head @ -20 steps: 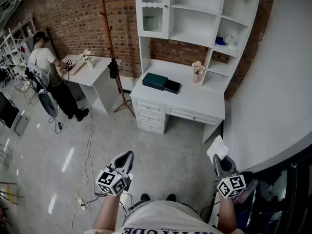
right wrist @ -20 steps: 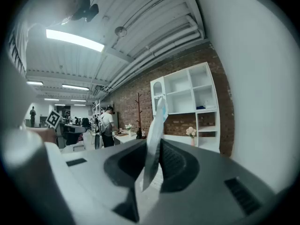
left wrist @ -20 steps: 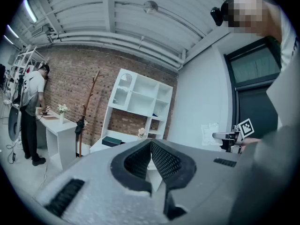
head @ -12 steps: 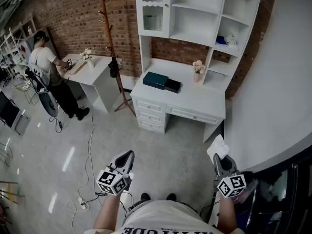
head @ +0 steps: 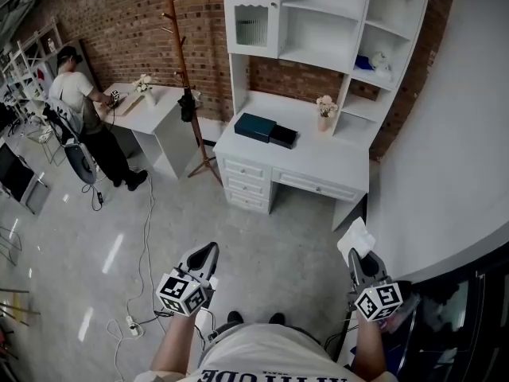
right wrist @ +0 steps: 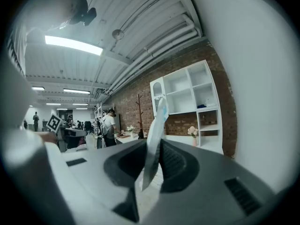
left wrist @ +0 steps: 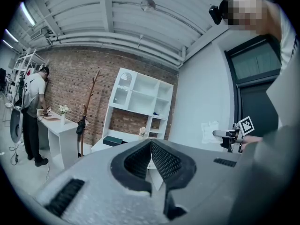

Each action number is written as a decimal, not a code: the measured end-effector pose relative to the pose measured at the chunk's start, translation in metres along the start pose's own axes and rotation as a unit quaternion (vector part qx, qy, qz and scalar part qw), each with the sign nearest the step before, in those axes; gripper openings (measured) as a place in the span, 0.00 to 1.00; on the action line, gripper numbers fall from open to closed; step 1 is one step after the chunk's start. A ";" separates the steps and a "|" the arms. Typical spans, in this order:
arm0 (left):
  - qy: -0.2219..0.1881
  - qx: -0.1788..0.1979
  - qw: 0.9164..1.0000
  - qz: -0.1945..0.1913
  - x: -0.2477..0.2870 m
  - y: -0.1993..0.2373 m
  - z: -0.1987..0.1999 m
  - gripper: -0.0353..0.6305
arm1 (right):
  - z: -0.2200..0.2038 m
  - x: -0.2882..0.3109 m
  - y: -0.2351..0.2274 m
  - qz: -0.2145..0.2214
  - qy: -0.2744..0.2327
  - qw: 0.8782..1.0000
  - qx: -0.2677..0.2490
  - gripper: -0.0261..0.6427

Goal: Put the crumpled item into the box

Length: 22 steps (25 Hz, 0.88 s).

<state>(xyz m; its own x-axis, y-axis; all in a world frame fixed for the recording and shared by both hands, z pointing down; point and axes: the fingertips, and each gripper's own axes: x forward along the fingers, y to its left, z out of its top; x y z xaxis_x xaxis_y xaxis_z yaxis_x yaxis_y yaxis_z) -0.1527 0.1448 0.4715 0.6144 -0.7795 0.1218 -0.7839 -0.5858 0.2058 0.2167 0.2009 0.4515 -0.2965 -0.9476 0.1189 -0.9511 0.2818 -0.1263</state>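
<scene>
My right gripper point(head: 357, 263) is shut on a white crumpled sheet of paper point(head: 355, 239), which sticks up from its jaws near the curved white wall. In the right gripper view the paper point(right wrist: 157, 135) stands edge-on between the pads of the right gripper point(right wrist: 152, 161). My left gripper point(head: 205, 255) hangs over the floor at the lower left, shut with nothing in it; its pads meet at the tips of the left gripper point(left wrist: 151, 146). A dark teal box point(head: 255, 126) lies on the white desk point(head: 318, 161) far ahead, well away from both grippers.
A shelf unit point(head: 318, 22) tops the desk, with a flower vase point(head: 323, 122) on it. A wooden coat stand point(head: 181, 70) rises left of it. A person point(head: 79, 106) stands at a side table point(head: 151, 110). Cables point(head: 143, 245) trail over the floor. A dark door point(head: 461, 309) is at my right.
The head view has shifted slightly, and the person at the side table has moved a little. Both grippers keep their places, and the paper stays in the right one.
</scene>
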 end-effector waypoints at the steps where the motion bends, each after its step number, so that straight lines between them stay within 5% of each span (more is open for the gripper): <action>1: 0.000 0.000 1.000 0.002 0.001 -0.002 0.000 0.09 | -0.001 -0.001 -0.003 0.001 0.001 1.000 0.001 0.15; 22: 0.004 0.000 0.999 0.044 0.029 -0.047 -0.020 0.09 | -0.014 0.004 -0.062 0.051 0.010 0.999 0.008 0.15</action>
<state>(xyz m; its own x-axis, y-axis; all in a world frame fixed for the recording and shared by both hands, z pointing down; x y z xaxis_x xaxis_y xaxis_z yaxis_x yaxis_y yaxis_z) -0.0960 0.1538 0.4844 0.5441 -0.8262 0.1464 -0.8346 -0.5152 0.1948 0.2733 0.1822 0.4738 -0.3934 -0.9110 0.1242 -0.9145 0.3739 -0.1544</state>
